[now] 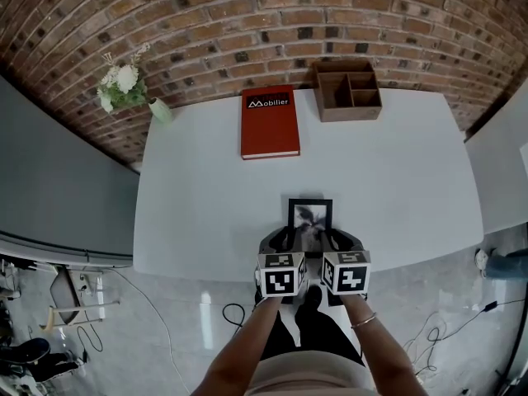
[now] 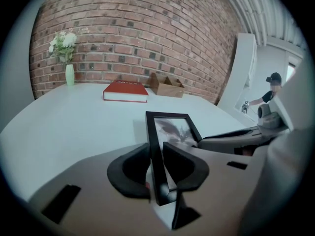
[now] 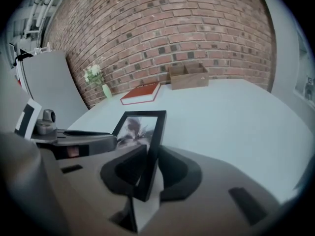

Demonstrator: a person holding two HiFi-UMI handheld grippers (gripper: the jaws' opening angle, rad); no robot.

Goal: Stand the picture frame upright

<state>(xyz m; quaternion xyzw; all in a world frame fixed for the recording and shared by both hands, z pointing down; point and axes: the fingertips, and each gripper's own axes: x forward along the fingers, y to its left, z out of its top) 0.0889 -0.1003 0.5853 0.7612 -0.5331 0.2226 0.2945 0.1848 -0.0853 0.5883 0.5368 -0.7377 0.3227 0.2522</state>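
A small black picture frame (image 1: 310,217) with a dark leafy print sits near the front edge of the white table (image 1: 206,221), tilted with its print facing up. In the left gripper view my left gripper (image 2: 156,166) has its pads against both faces of the picture frame's (image 2: 172,127) left rail. In the right gripper view my right gripper (image 3: 147,168) clamps the right rail of the picture frame (image 3: 140,127) the same way. A pale back stand shows under the frame's near end. In the head view the left gripper (image 1: 285,236) and right gripper (image 1: 337,236) flank the frame.
A red book (image 1: 270,122) lies at the back middle, a wooden compartment box (image 1: 346,91) to its right, a green vase of white flowers (image 1: 159,110) at the back left corner. A brick wall runs behind. Cables lie on the floor below.
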